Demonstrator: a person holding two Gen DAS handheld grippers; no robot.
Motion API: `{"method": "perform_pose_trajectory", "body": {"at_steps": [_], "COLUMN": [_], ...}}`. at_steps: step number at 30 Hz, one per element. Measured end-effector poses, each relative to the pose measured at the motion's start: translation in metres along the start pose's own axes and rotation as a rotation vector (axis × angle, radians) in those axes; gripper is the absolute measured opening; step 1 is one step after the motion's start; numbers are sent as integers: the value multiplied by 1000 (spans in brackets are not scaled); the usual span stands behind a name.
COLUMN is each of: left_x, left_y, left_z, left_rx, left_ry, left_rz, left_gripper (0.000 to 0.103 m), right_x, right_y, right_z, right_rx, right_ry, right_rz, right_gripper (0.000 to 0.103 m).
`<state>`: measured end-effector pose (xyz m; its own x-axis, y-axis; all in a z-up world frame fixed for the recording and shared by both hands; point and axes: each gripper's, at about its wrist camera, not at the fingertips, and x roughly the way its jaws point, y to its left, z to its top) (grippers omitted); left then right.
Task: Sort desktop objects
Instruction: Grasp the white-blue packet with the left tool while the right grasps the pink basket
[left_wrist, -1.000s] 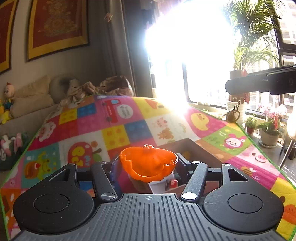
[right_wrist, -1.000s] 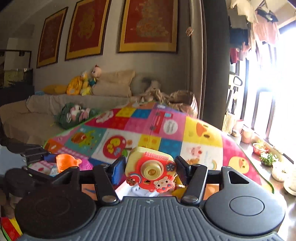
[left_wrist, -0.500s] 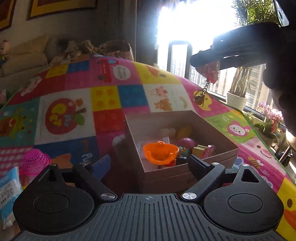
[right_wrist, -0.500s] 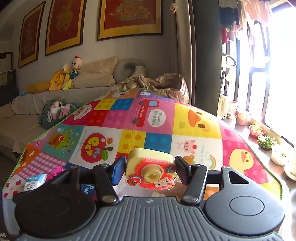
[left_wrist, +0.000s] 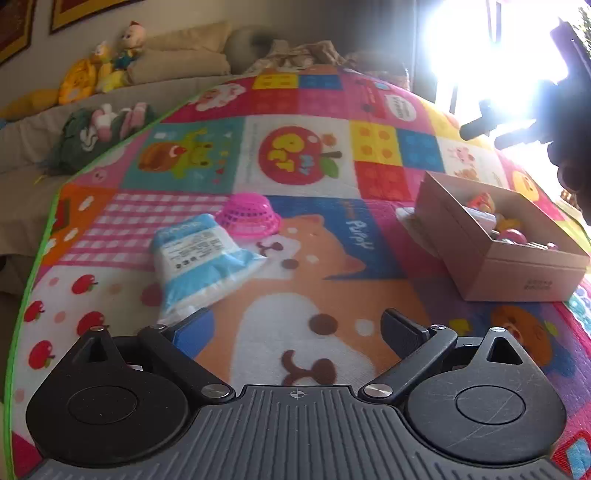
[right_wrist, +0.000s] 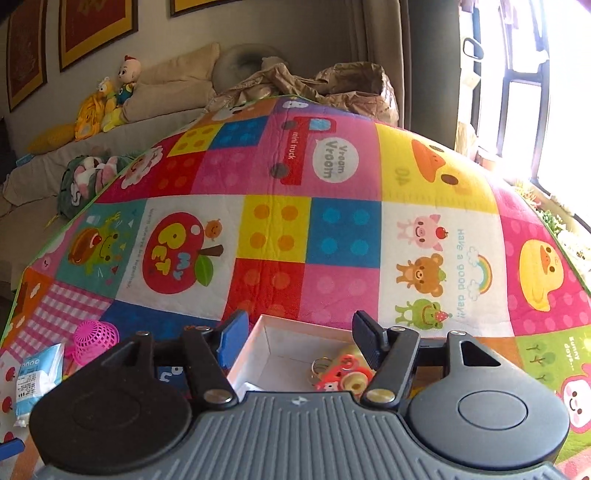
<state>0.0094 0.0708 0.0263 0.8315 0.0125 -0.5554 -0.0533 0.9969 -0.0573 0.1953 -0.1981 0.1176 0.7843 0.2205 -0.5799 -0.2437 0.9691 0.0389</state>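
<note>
colourful patchwork play mat (left_wrist: 295, 155) covers the work surface, sofa with plush toys behind, hard window glare at right. left gripper (left_wrist: 295, 328) hangs over the mat with jaws spread wide, nothing between them. right gripper (right_wrist: 301, 334) sits above the cardboard box (left_wrist: 491, 258), jaws also apart and empty; toy camera (right_wrist: 345, 373) lies inside the box just under its right finger, with a key ring beside it. box already holds several small toys. two items are left loose on the mat: blue tissue pack (left_wrist: 201, 258) and pink mesh basket (left_wrist: 248, 218), touching each other, well apart from the box. likely next step is the left side picking one of these. tissue pack is nearest to the left finger, so it looks like the easy target. pack is soft and flat, so best to come in low, straddle its narrow width, close gently to avoid crushing or slipping. basket is upside down and light; a careless approach could nudge it. right side should lift straight up, clear of the box wall.
</note>
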Motion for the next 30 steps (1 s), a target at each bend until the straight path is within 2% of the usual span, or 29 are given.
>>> {"method": "perform_pose_trajectory", "body": {"at_steps": [4, 7, 9, 12, 15, 20, 22, 24, 26, 30], "left_x": [-4, -7, -11, -14, -16, -16, -16, -18, -22, -30], "left_y": [19, 28, 33, 48, 63, 76, 81, 82, 81, 75], "left_z": [1, -4, -7, -9, -9, -9, -9, -8, -7, -5], "left_rx": [-53, -50, -44, -72, -112, -142, -168, -184, -181, -167], "left_ry": [-42, -47, -53, -54, -48, -31, -29, -36, -46, -56], "left_rz": [48, 76, 101, 122, 105, 75, 63, 54, 47, 32], "left_gripper": [100, 100, 101, 101, 101, 101, 101, 101, 101, 102], "right_x": [1, 17, 32, 62, 96, 137, 149, 154, 146, 108], "right_y": [56, 105, 141, 190, 225, 246, 247, 244, 241, 232], "right_z": [2, 1, -2, -7, -12, -17, -19, -23, -28, -44], "right_rx": [-87, -95, -100, -117, -112, -65, -63, -69, -90, -177], "right_ry": [25, 104, 146, 185, 198, 208, 244, 288, 284, 271], "right_rz": [90, 203, 256, 291, 273, 223, 216, 238, 255, 279], "right_gripper": [76, 84, 85, 85, 85, 85, 84, 67, 63, 61]}}
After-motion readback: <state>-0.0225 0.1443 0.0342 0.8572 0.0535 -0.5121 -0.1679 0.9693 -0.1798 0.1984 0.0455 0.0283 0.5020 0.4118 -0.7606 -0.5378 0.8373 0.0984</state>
